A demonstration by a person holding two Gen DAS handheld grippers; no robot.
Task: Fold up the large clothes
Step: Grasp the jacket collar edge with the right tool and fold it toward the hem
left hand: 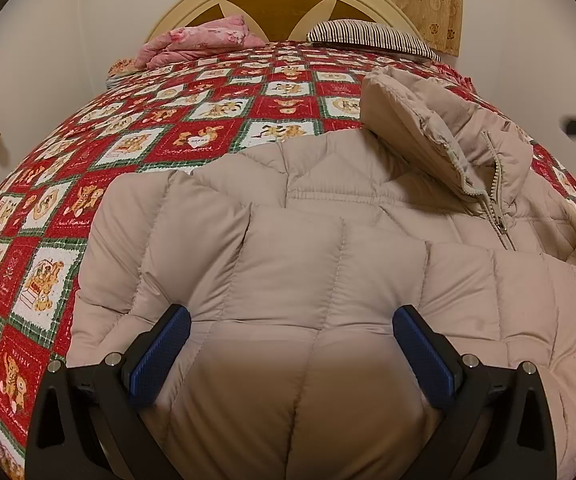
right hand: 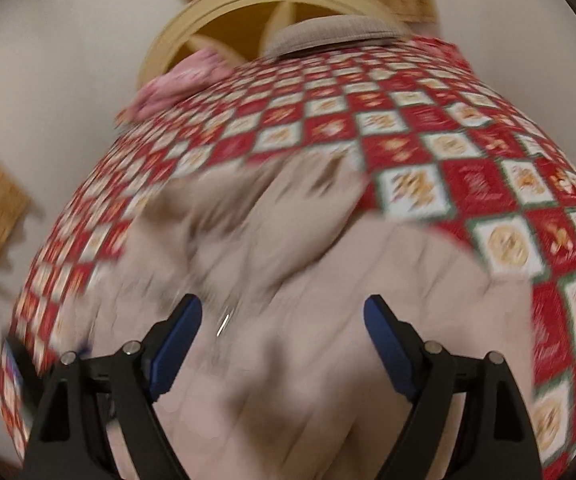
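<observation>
A beige quilted puffer jacket is lying on a bed covered by a red-and-white teddy-bear patchwork quilt, occupying the near half of the bed, close to both cameras. Its collar is flopping over to the right with the zipper partly undone, and the padded panels nearest the camera are looking roughly laid over one another. The folding is judged to be at an early or middle stage: the body seems doubled over once, but the collar end is still loose and no compact bundle is showing.

The left hand-held gripper is hovering just above the jacket with its jaws spread wide, clasping nothing. The right hand-held gripper is likewise standing apart over the jacket, empty; its view is heavily smeared, so it is probably moving.

At the headboard, a pink folded blanket and a striped pillow are sitting. The quilt squares are carrying small printed words, too small to read reliably.
</observation>
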